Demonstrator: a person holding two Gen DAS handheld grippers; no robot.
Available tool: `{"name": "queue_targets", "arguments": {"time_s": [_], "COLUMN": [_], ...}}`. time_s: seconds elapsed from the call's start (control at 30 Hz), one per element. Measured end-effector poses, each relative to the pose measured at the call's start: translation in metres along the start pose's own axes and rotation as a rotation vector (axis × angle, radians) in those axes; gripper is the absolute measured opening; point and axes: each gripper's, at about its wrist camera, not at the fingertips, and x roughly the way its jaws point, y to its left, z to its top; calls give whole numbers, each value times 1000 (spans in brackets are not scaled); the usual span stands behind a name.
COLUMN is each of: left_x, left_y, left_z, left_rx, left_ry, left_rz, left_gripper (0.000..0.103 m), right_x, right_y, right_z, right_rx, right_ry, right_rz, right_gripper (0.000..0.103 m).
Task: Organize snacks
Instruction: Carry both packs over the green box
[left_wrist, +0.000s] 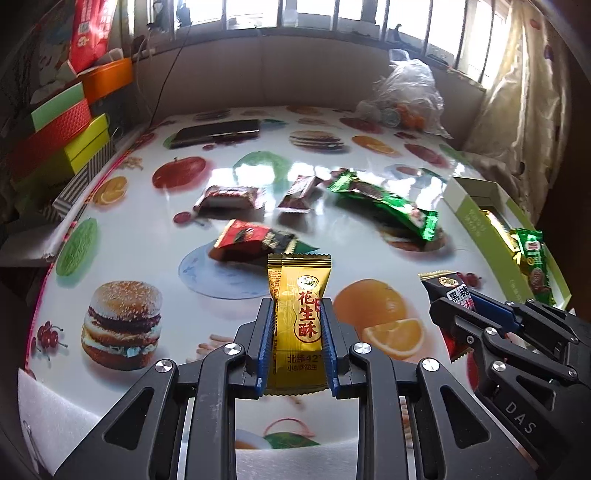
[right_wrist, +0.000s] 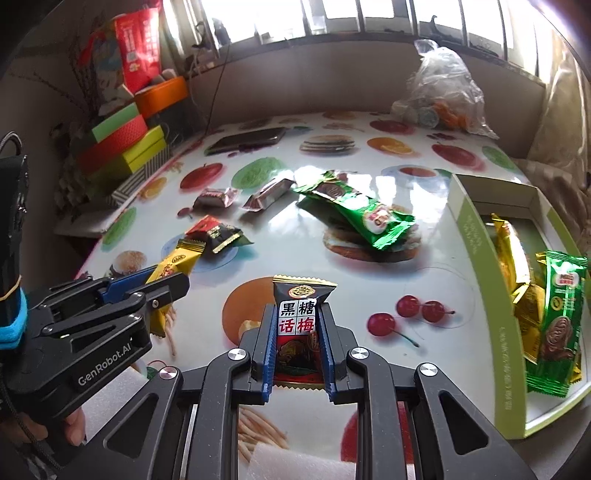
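My left gripper (left_wrist: 297, 317) is shut on a gold peanut-candy packet (left_wrist: 301, 314), held upright above the table; it also shows in the right wrist view (right_wrist: 173, 266). My right gripper (right_wrist: 297, 321) is shut on a black plum-candy packet (right_wrist: 297, 321), also seen in the left wrist view (left_wrist: 452, 295). On the table lie green wafer packets (right_wrist: 354, 210), two small dark red packets (right_wrist: 216, 197) (right_wrist: 267, 194) and a red-black packet (right_wrist: 214, 230). A green-rimmed box (right_wrist: 480, 258) at the right holds gold and green snacks (right_wrist: 554, 317).
A phone (right_wrist: 247, 140) lies at the table's far side. A clear plastic bag of items (right_wrist: 439, 96) sits at the far right. Stacked coloured boxes (right_wrist: 122, 144) stand at the left. The fruit-print tablecloth (right_wrist: 424, 258) reflects window glare.
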Motion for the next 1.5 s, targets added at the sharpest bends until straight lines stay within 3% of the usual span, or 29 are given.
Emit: {"name": "queue_targets", "arguments": {"time_s": [0.9, 1.5], "left_x": [-16, -5], "left_y": [-92, -160], "left_z": [31, 58], "left_rx": [143, 222], "left_ry": [-43, -45], "left_rz": [-178, -311], "left_gripper": [25, 25], "right_x": [-69, -103], "right_y": [-67, -133], "right_z": [-7, -19], "right_rx": [160, 285], "right_ry": [-108, -142], "right_rz": [-152, -308], "right_gripper": [20, 20]}}
